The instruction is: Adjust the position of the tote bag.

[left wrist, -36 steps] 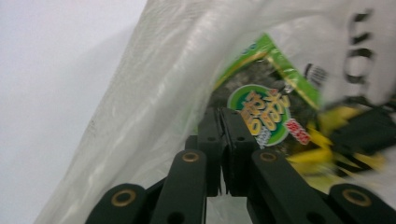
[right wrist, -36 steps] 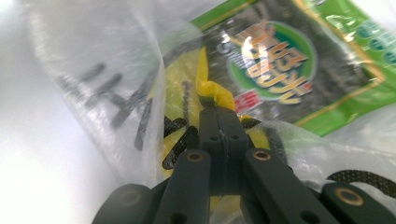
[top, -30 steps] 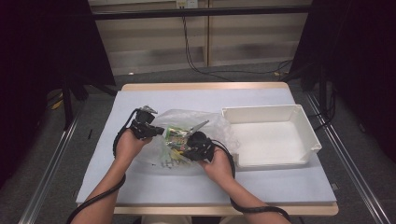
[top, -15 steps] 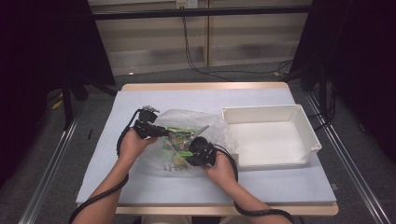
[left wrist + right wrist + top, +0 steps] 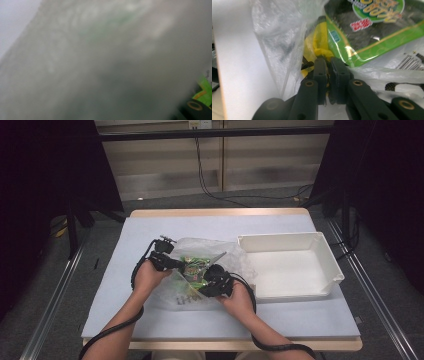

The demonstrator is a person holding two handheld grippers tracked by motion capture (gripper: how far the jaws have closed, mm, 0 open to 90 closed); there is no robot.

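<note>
Right gripper (image 5: pixel 326 62): jaws nearly together, having just been opening slightly; a yellow wrapper (image 5: pixel 319 41) and a fold of the clear plastic bag (image 5: pixel 277 37) are pinched between the pads. In the high view the right gripper (image 5: pixel 214 282) is seen at the bag's near right side.

Left gripper (image 5: pixel 165 260): seen at the bag's left edge in the high view. Its own camera is pressed against blurred film, so the jaws cannot be made out there; they are judged nearly closed after just closing, most likely on the film of the bag (image 5: pixel 100 62), though the grip itself is not visible.

Bag (image 5: pixel 200 270): lying on the table (image 5: pixel 300 320) just left of the white bin (image 5: pixel 330 255), touching or nearly touching its wall. Inside are noted a green snack packet (image 5: pixel 372 27) with dark contents, the yellow wrapper beside it, and a further printed white packet, partly hidden.

Handling, judged: film thin, limp and slippery; it will crumple and slide between pads, so a bunched fold near the mouth is the better hold. Contents light, probably brittle; a hard squeeze should be avoided.

Bin: nothing seen in it.
</note>
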